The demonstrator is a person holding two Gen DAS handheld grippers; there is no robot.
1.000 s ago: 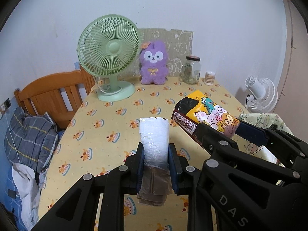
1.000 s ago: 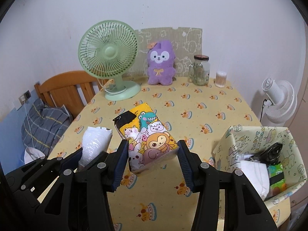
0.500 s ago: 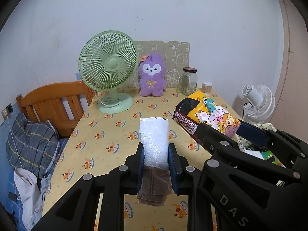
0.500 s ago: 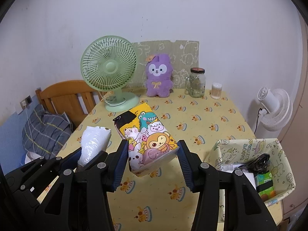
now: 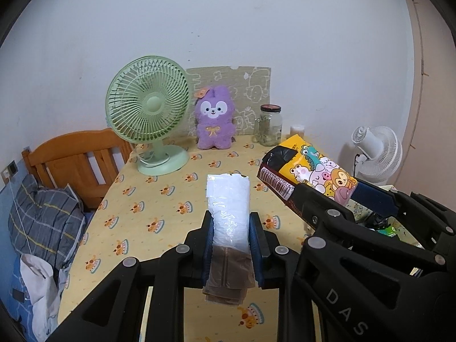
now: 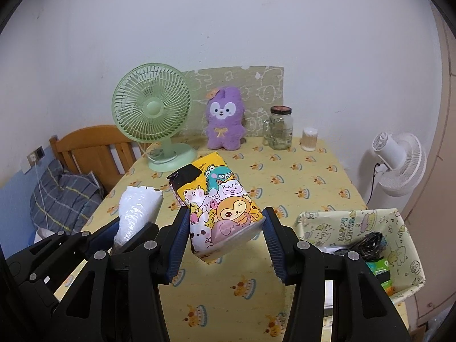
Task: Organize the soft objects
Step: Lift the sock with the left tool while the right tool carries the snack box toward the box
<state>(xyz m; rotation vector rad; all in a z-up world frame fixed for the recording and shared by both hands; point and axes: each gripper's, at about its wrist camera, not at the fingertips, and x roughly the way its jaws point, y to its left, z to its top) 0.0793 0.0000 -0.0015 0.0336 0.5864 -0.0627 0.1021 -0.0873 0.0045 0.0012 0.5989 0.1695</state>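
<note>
Both tongs hang above the bench (image 6: 319, 176), each with a load. The left tongs (image 5: 231, 245) are clenched hard on a clear bag (image 5: 229, 202) with something white at its far end and brown fabric drooping out the near end. The right tongs (image 6: 226, 239) grasp a cartoon pack (image 6: 219, 199), pinched near its lower end, the rest jutting up and away over the bench's middle.

The bin (image 6: 399, 228), already partly filled, sits off the bench's near right corner, on the right tongs' side. That looks like the place for both loads, though I can't be sure.

Risks, as I judge them:

- The pack is held near one end. Its long free part could lever it loose, and the glossy wrap may slide on the pads if the hand swings fast.
- The bag is slippery film. The brown fabric hanging below could creep out and drop onto the bench or past its near edge.
- The two tongs ride close side by side. Swinging the left load across to the bin could knock the pack or tangle the arms.
- The bin's soft walls could fold if a load catches the rim.
- The fan (image 5: 148, 108), plush (image 5: 214, 119) and jar (image 6: 280, 128) along the far edge are well apart and unlikely to be hit.
</note>
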